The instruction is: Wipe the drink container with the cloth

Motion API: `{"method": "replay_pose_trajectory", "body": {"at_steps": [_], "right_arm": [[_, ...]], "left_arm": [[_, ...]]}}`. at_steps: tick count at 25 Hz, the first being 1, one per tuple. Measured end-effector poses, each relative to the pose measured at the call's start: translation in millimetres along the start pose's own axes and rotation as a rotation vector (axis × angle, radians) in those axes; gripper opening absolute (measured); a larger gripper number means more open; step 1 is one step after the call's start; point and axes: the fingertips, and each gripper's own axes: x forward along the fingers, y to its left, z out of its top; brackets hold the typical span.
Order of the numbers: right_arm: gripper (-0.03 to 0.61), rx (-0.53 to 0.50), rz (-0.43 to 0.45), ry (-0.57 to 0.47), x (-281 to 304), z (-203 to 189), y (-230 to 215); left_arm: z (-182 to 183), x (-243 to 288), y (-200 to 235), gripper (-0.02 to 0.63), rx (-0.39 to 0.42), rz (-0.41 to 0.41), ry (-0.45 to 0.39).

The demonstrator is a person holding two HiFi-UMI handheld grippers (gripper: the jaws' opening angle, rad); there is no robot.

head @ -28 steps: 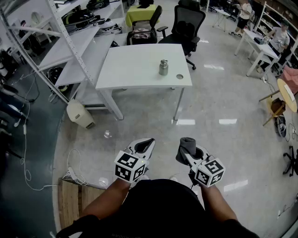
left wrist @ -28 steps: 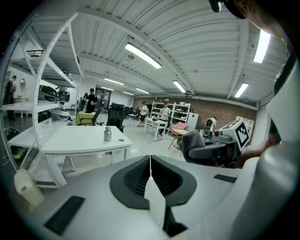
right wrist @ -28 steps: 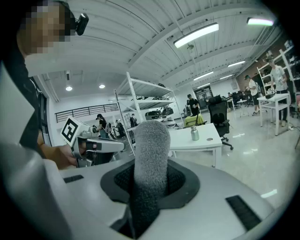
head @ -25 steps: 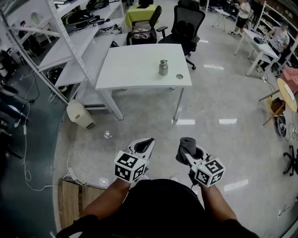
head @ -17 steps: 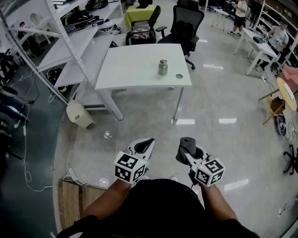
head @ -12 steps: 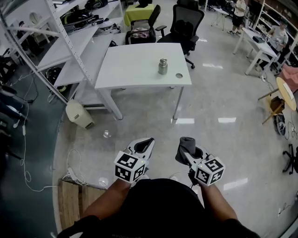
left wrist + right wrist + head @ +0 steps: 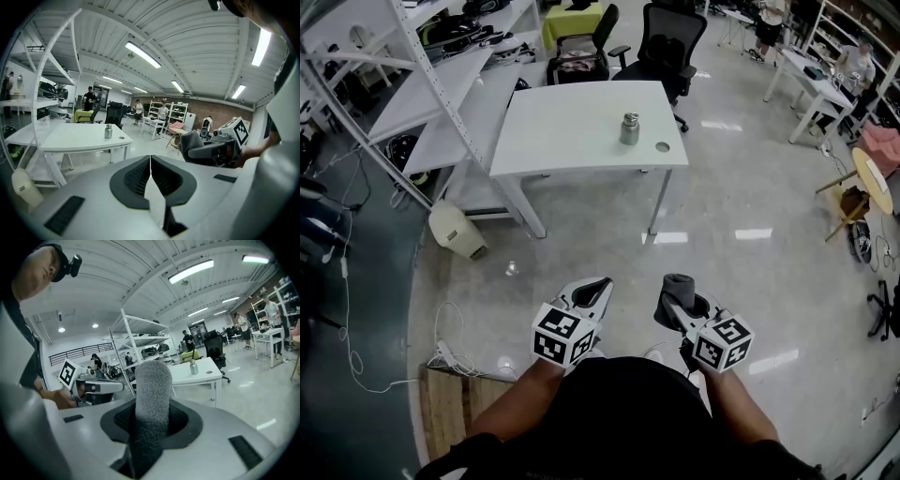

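Grey fleecy cloth (image 7: 678,287), rolled upright, is clamped between the jaws of the right gripper (image 7: 676,306). The left gripper (image 7: 594,290) just beside it is closed on nothing. Both hang over the glossy floor (image 7: 741,206), well apart from the white desk (image 7: 562,131), where the small metal drink container (image 7: 629,129) stands upright near a small round disc (image 7: 663,147).

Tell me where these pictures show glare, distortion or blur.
Head view: bright glare patches lie on the glossy floor, and the shelving rack bows with the wide lens. Left gripper view: round dark vignette, ceiling lamp overexposed. Right gripper view: same fisheye curve; the grey cloth is sharp, the metal bottle tiny.
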Motion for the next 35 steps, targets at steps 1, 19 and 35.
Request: {"method": "replay_pose_trajectory", "body": {"at_steps": [1,19,35], "right_arm": [[0.110,0.008,-0.008,0.004,3,-2,2],[0.110,0.056,-0.071,-0.012,46,-10,47],[0.110,0.078,-0.059,-0.024,80,16,-7]], "left_arm": [[0,-3,3,0.018,0.002,-0.004,-0.001],[-16,-46,58,0.018,0.000,-0.049,0.004],[2,5,80,0.018,-0.006,-0.036,0.018]]}}
